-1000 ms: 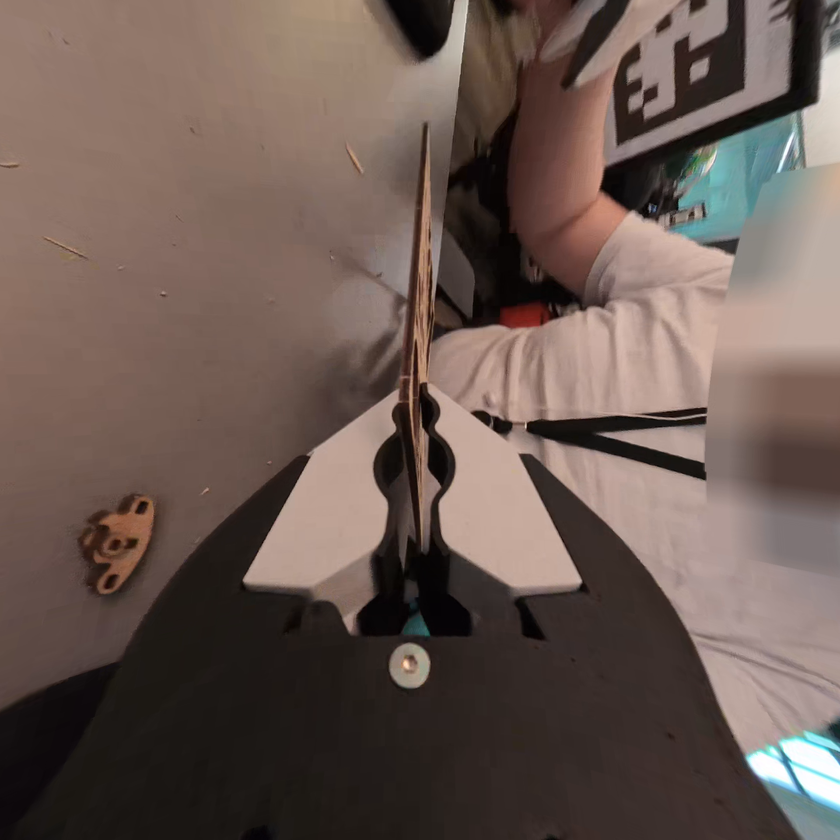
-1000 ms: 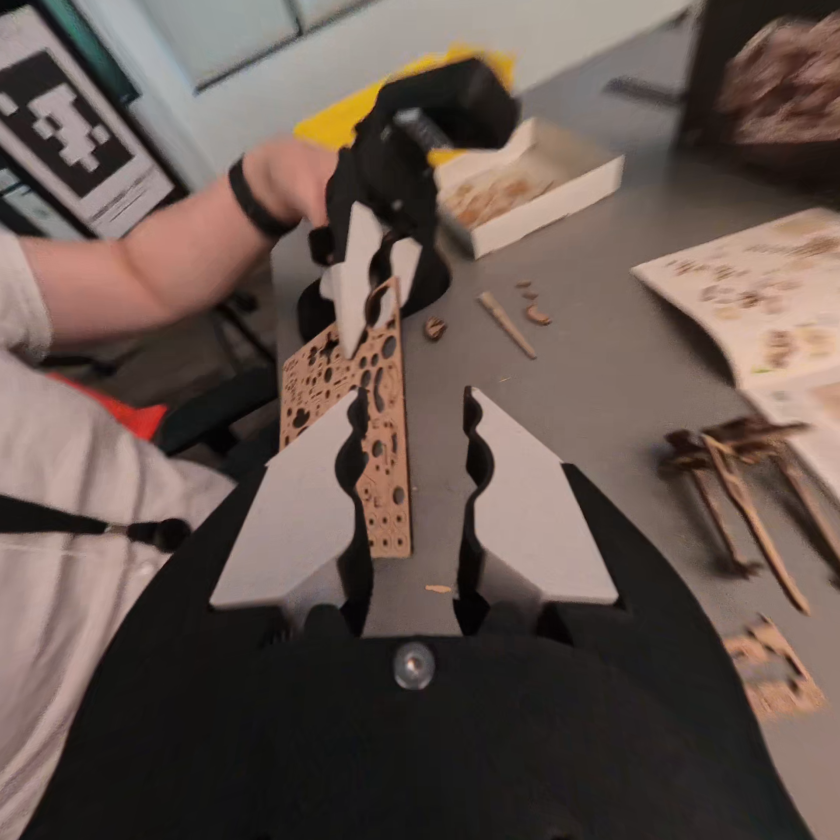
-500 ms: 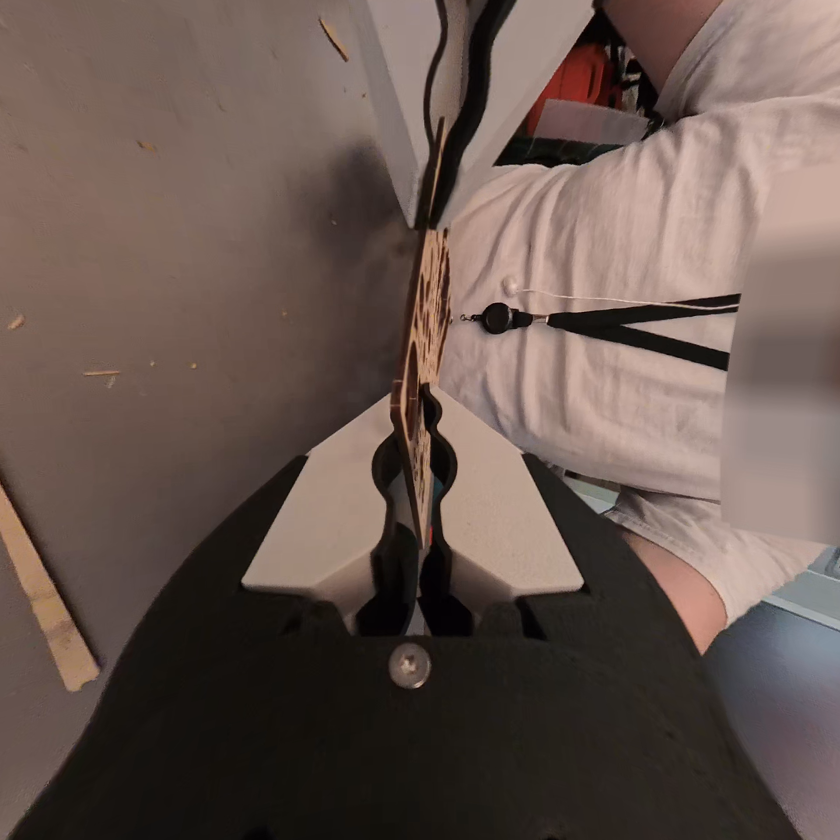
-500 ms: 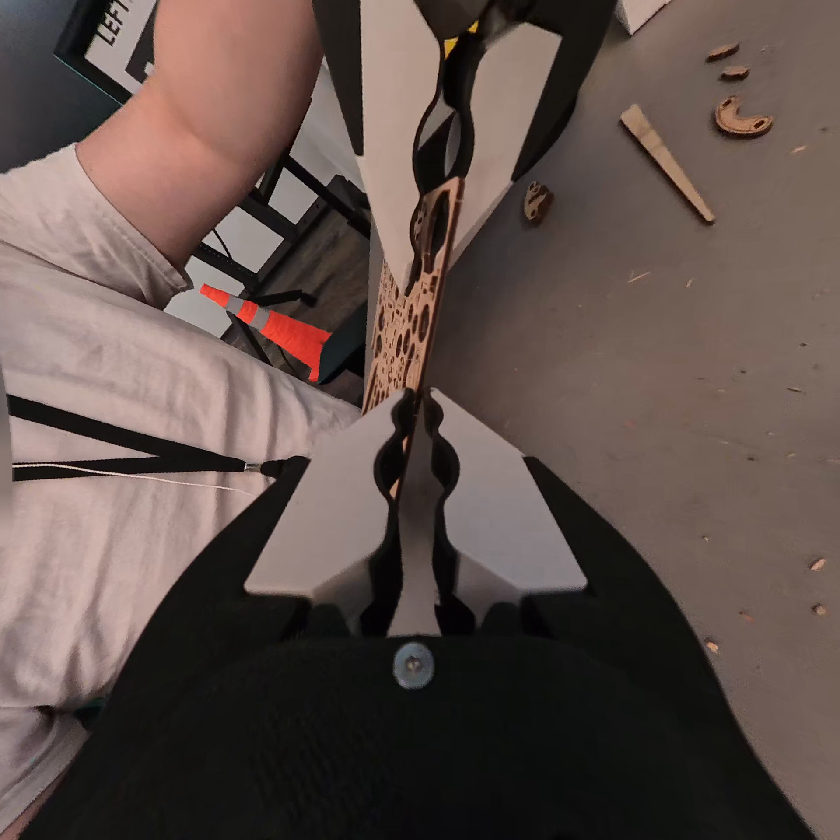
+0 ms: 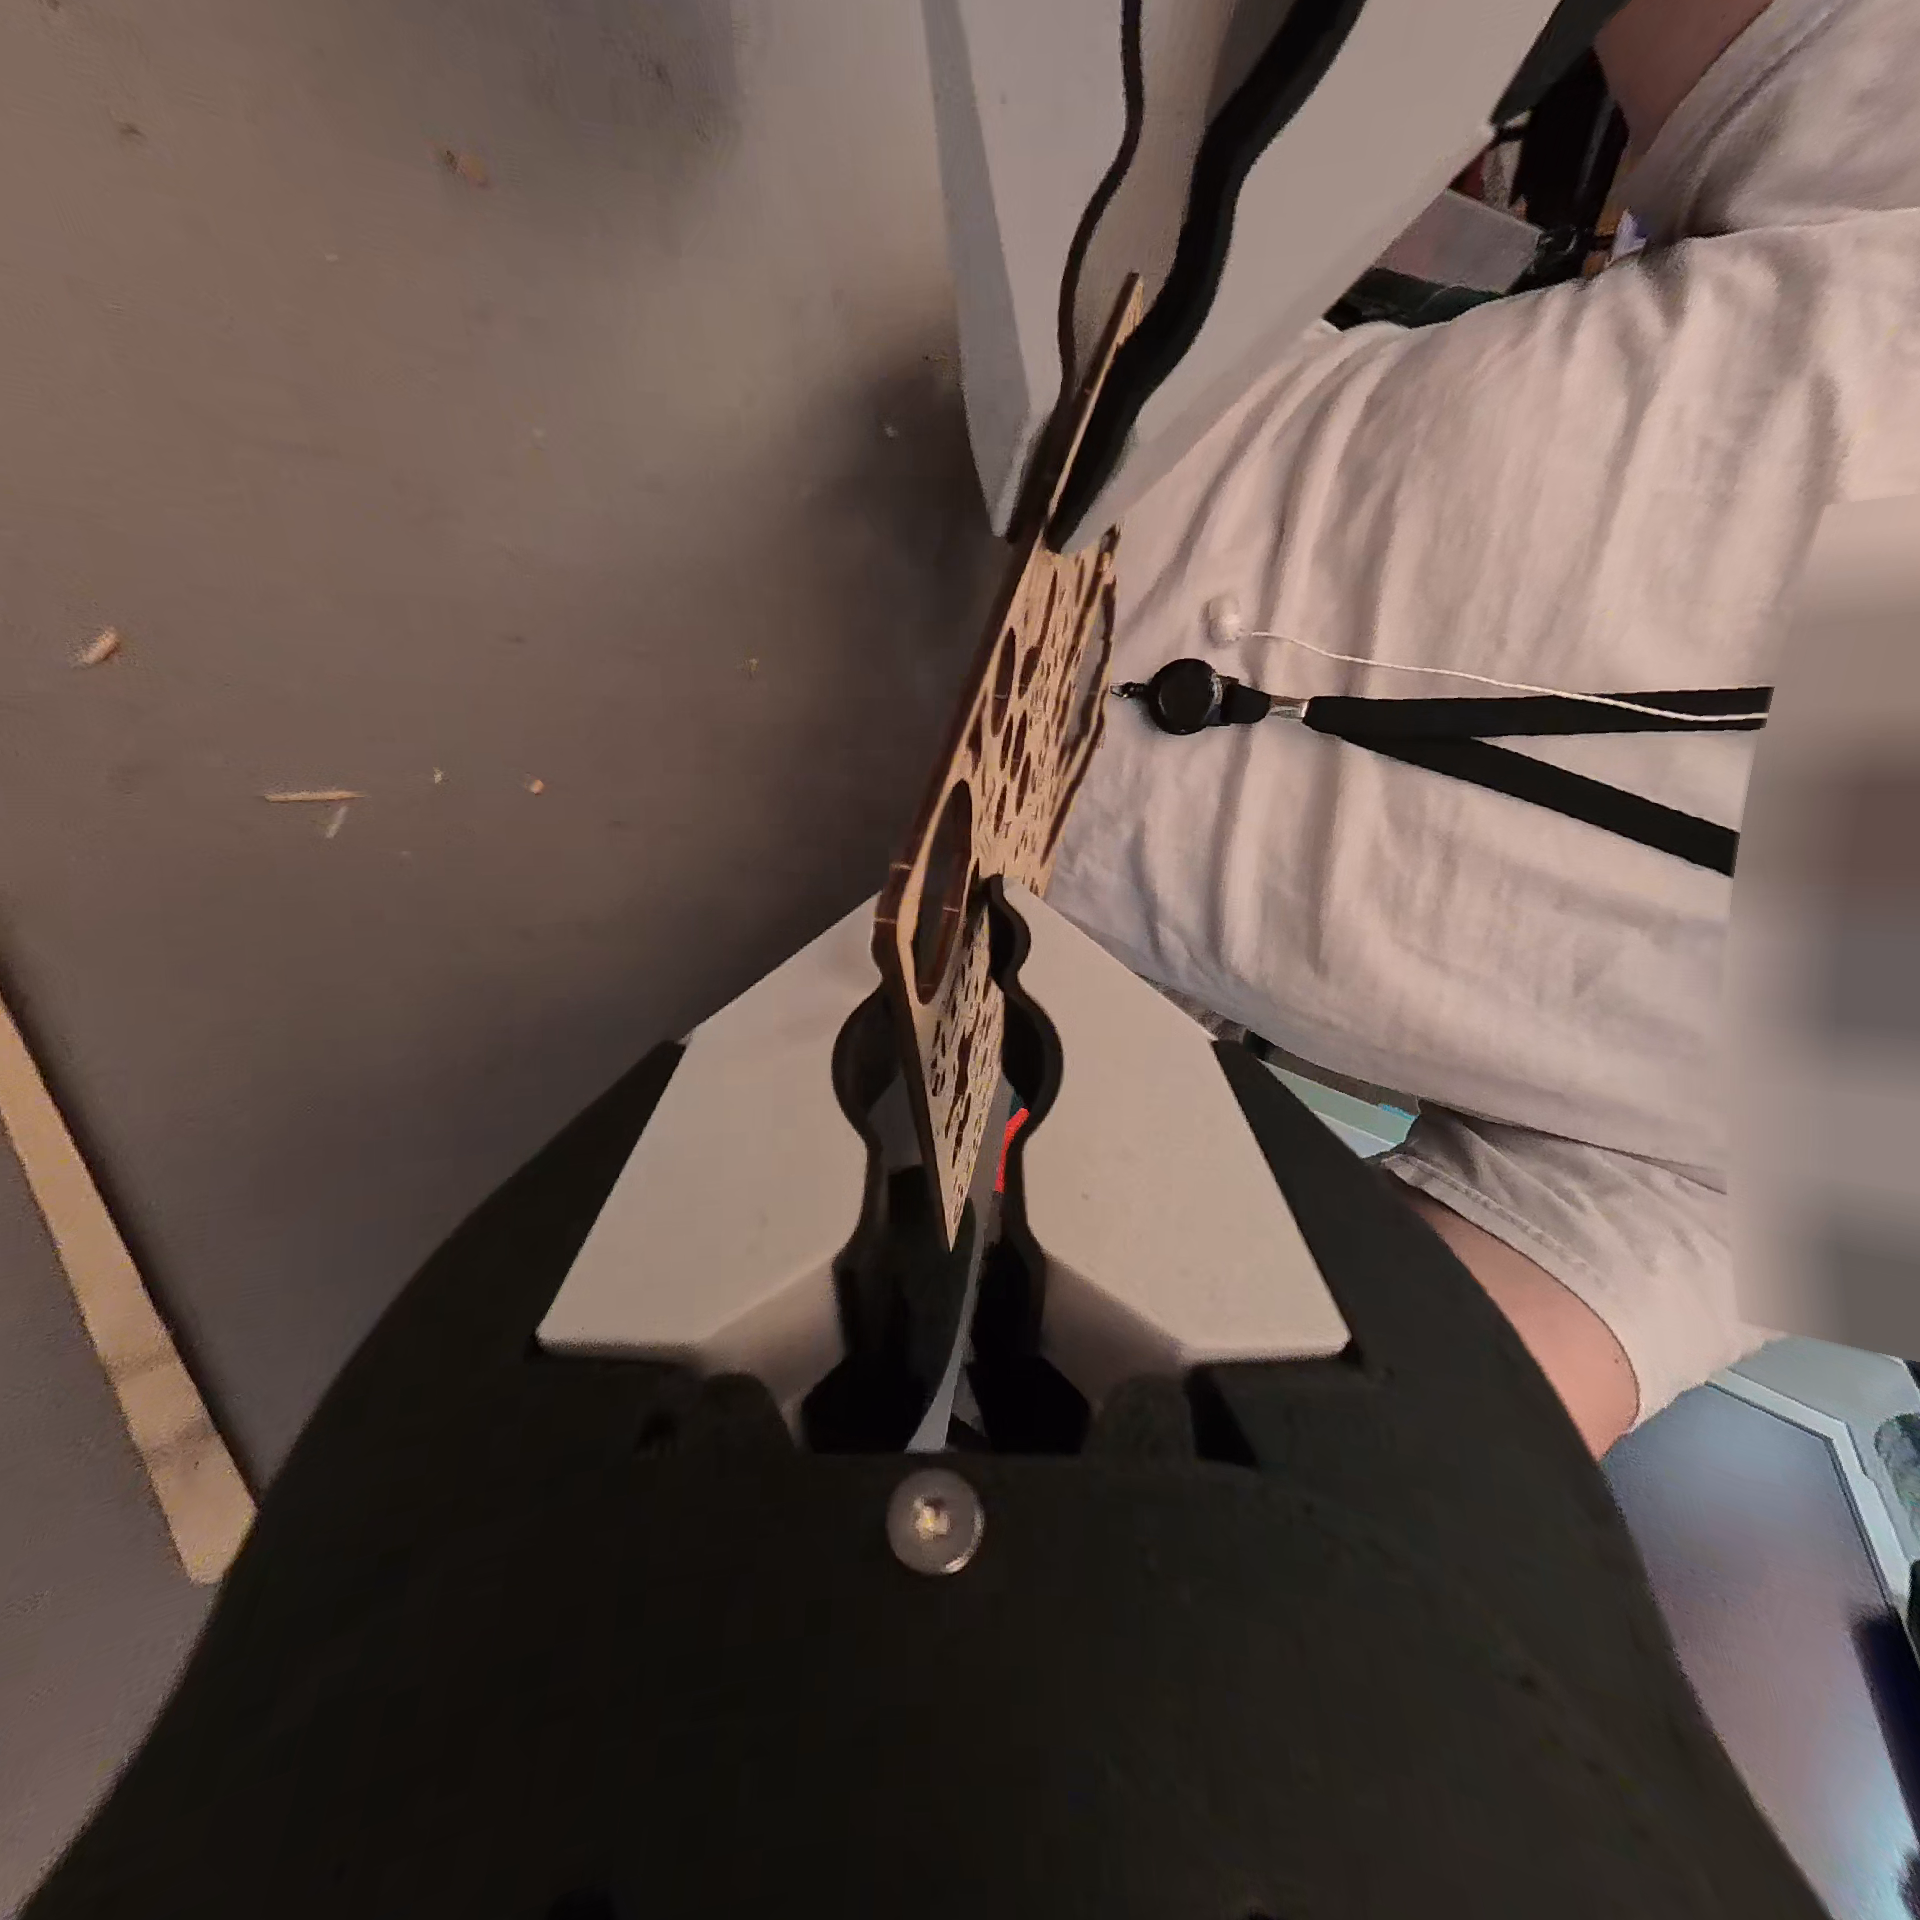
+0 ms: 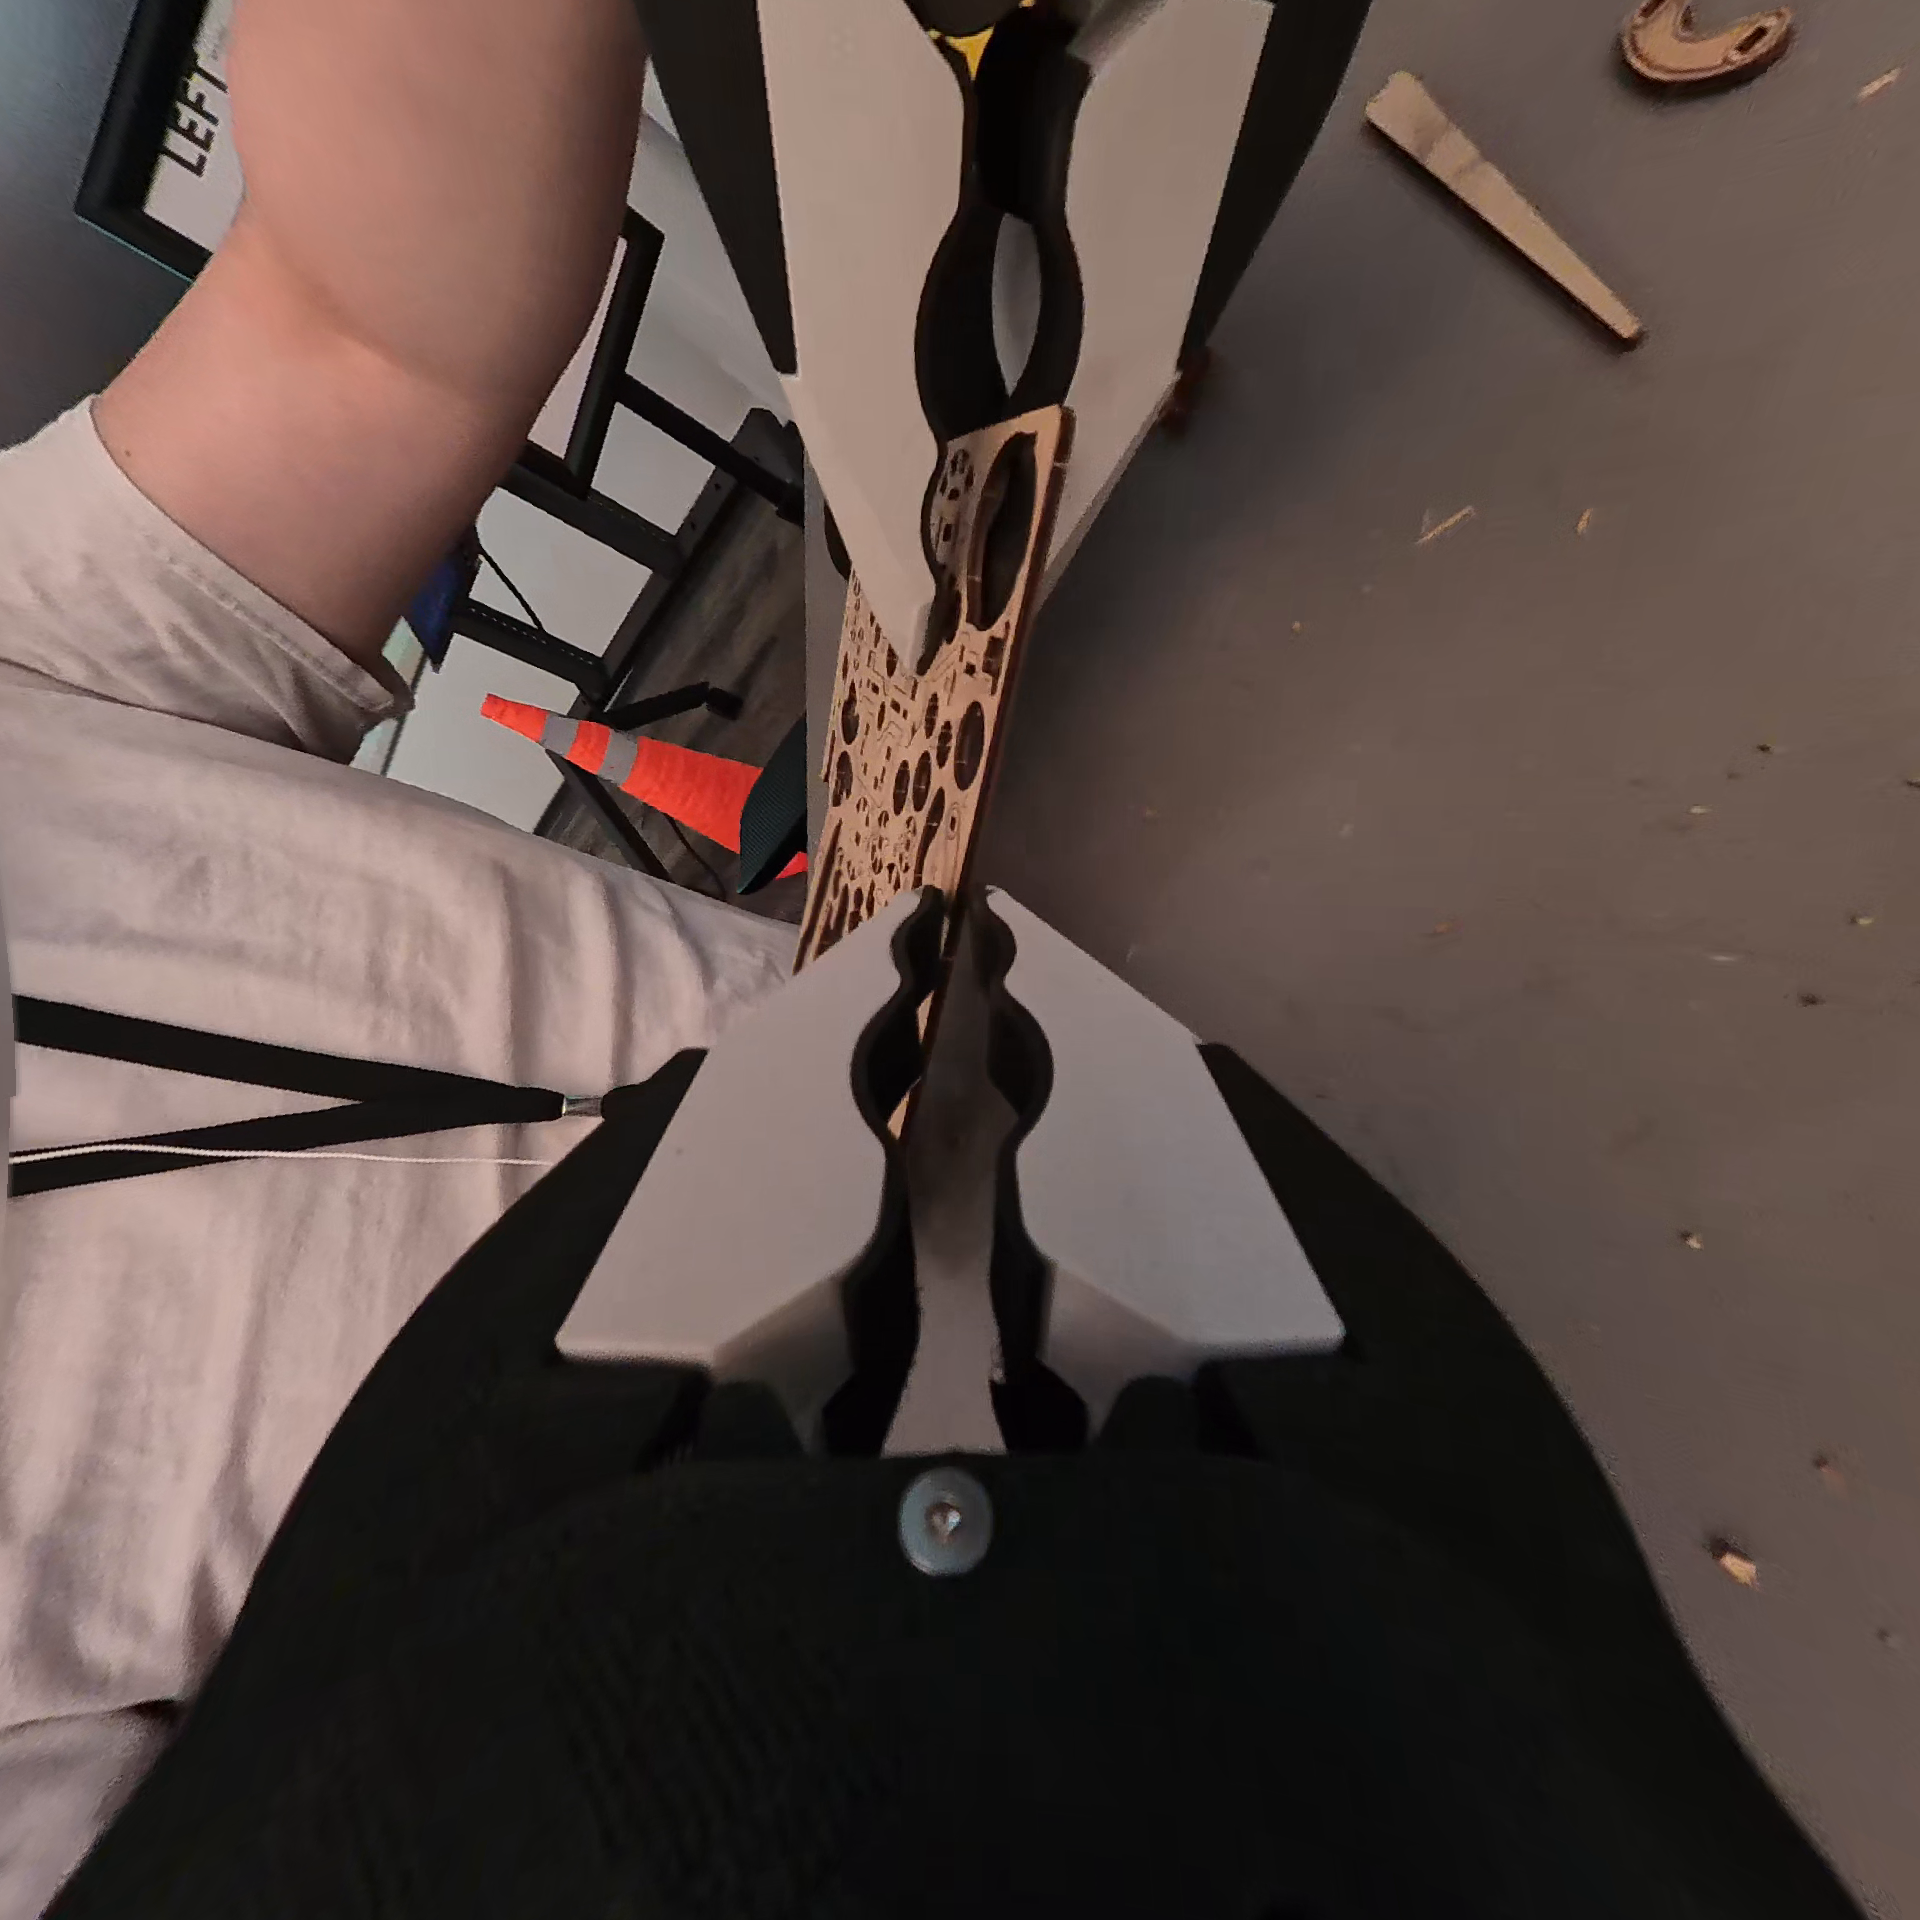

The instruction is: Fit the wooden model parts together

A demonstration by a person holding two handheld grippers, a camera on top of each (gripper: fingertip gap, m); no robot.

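Both the left gripper [image 5: 961,914] and right gripper [image 6: 951,904] are pinching opposite ends of the thin, light, perforated tan wooden sheet [image 6: 914,769], probably brittle, best gripped at its solid edges.

A grey table [image 6: 1455,831] strewn with wood chips fills the right; beyond its left edge, an orange traffic cone [image 6: 665,774] lies by black shelving legs [image 6: 613,416].
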